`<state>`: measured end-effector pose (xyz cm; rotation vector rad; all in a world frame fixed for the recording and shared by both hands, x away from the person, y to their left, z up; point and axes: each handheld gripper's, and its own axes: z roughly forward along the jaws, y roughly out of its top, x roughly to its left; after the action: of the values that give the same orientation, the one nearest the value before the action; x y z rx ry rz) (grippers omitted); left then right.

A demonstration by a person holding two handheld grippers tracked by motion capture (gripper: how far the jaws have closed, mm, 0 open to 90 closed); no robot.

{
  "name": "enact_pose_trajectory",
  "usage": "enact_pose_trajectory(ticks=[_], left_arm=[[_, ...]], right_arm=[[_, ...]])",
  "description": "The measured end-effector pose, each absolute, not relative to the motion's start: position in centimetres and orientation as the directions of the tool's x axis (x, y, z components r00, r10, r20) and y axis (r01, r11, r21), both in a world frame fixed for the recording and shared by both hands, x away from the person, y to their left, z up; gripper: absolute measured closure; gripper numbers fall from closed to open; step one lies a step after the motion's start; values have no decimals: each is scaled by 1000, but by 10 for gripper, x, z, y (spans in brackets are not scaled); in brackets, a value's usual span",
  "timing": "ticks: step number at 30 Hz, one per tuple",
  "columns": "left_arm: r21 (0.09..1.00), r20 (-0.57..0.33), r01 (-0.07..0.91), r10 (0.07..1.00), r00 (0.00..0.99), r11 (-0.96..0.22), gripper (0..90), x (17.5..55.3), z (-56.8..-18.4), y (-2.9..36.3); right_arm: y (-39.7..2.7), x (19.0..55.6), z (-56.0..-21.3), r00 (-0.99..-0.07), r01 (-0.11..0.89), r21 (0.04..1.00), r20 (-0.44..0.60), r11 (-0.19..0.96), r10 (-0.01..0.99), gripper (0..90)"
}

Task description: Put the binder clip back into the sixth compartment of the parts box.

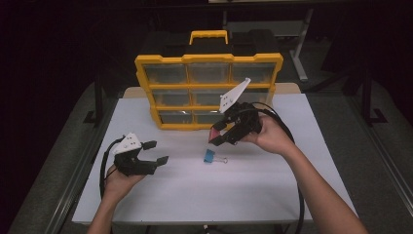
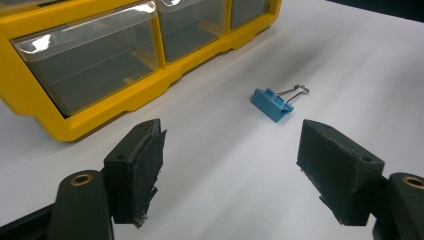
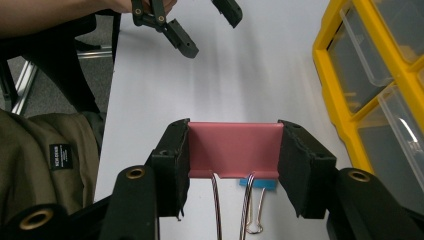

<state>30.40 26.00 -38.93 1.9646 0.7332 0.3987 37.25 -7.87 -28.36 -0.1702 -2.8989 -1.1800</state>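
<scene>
Item one, the red binder clip (image 3: 233,150): we find it clamped across its width between the pads of the right gripper (image 3: 233,165), one pad on each end; its wire handles point back toward the gripper's body; in the high view we see the same clip (image 1: 215,134) lifted clear of the white table (image 1: 272,190), held in front of the organiser.

Item two, the blue binder clip (image 1: 209,156): we see it lying on the table almost directly below the right gripper (image 1: 225,132), apart from it; in the left gripper view it (image 2: 271,104) lies ahead of the jaws and nearer the right-hand one, untouched; in the right gripper view a strip of it (image 3: 257,183) shows beneath the red clip.

Item three, the left gripper (image 1: 155,152): jaws spread wide with nothing between them, held low over the table's left part, well apart from both clips.

Item four, the yellow drawer organiser (image 1: 208,92): it stands at the table's far edge behind the right gripper; clear drawers, black handle on top; nothing lies between it and the clips.

Item five, an olive garment (image 3: 47,160) beside the table, with a small black label whose writing we cannot read.
</scene>
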Motion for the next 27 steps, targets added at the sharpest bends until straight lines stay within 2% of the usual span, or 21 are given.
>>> enact_pose_trajectory(ticks=[17,27], left_arm=[[876,-21,323,641,767,-358,262,304,-389,261],[879,-31,328,644,765,-347,262,304,-389,261]], right_arm=[[-89,384,-253,-991,100,702,9,705,131,486],[-99,396,-238,-985,130,696,7,706,174,486]])
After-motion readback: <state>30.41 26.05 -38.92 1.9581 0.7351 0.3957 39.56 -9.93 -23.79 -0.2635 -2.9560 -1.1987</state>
